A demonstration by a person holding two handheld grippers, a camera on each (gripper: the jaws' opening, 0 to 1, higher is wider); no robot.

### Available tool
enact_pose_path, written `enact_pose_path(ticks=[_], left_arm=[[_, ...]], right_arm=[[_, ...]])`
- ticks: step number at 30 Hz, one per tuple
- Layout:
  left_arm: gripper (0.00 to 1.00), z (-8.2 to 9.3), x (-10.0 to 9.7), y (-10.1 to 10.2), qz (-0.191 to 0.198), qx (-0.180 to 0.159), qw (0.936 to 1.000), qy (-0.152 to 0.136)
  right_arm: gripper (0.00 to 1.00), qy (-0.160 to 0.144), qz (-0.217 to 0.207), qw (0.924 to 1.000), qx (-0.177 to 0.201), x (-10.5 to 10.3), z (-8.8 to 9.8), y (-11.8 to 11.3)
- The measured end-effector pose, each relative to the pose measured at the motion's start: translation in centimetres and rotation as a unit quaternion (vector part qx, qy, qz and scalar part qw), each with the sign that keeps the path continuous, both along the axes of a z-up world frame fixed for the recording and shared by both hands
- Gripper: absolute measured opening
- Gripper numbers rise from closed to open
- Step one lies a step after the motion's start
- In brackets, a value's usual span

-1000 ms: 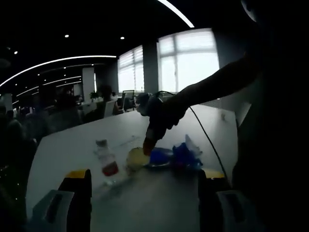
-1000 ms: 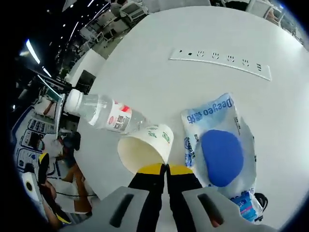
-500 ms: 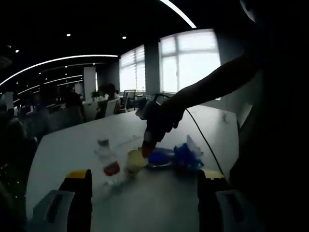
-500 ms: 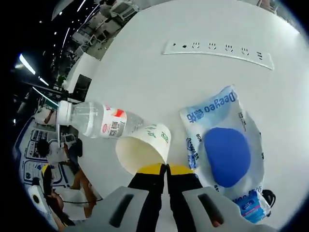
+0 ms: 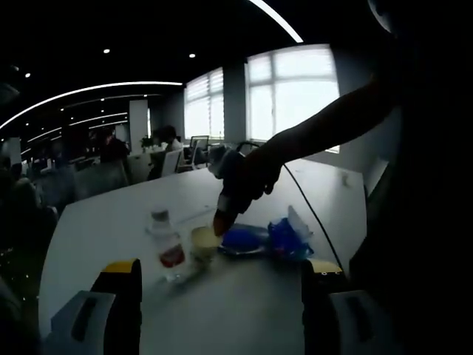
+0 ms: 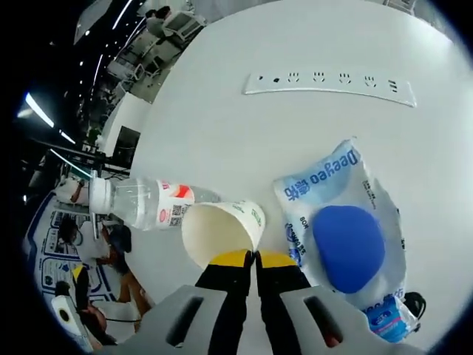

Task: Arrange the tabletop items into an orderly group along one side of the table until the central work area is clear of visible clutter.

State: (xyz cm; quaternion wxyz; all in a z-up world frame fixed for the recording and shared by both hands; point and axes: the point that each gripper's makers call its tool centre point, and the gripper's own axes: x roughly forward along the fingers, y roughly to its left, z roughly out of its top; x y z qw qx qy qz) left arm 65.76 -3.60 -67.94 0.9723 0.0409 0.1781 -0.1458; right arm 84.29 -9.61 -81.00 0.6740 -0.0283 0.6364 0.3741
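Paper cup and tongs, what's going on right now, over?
Right tongs shut on paper cup rim. Left tongs open, holding nothing. Water bottle touching the cup; blue wipes pack alongside.

Right gripper view: small packet [image 6: 386,316] at 5 o'clock cut by the rim. Bottle [image 6: 151,206] label print too small to read. Left gripper view: backlit, person's arm [image 5: 325,129] mere silhouette.

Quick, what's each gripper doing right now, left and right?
Left gripper: open, holding nothing, hanging back above the table.
Right gripper: shut on the rim of the paper cup, beside the water bottle.
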Motion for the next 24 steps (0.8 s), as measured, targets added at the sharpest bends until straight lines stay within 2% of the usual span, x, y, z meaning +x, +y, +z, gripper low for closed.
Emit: enact_pose_path(ticks=[5,10,19,24], left_arm=[[0.88,0.0,0.0,0.0,0.000,0.001,1.0000,0.000],[0.88,-0.2,-0.1,0.1,-0.001,0.002,1.0000,0.003],[0.88,-0.3,-0.1,0.6,-0.002,0.003,1.0000,0.000],[0.89,-0.6,-0.2,0.6,-0.004,-0.004,1.0000,0.003]], right_arm=[[0.00,-0.010,-0.009,0.9998,0.014,0.5,0.6,0.7],[0.01,-0.011,-0.003,0.9999,0.012,0.3,0.5,0.7],[0.06,-0.044,0.001,0.9985,0.032,1.3,1.6,1.1],[0.14,-0.071,0.008,0.9961,0.051,1.7,2.7,0.9]])
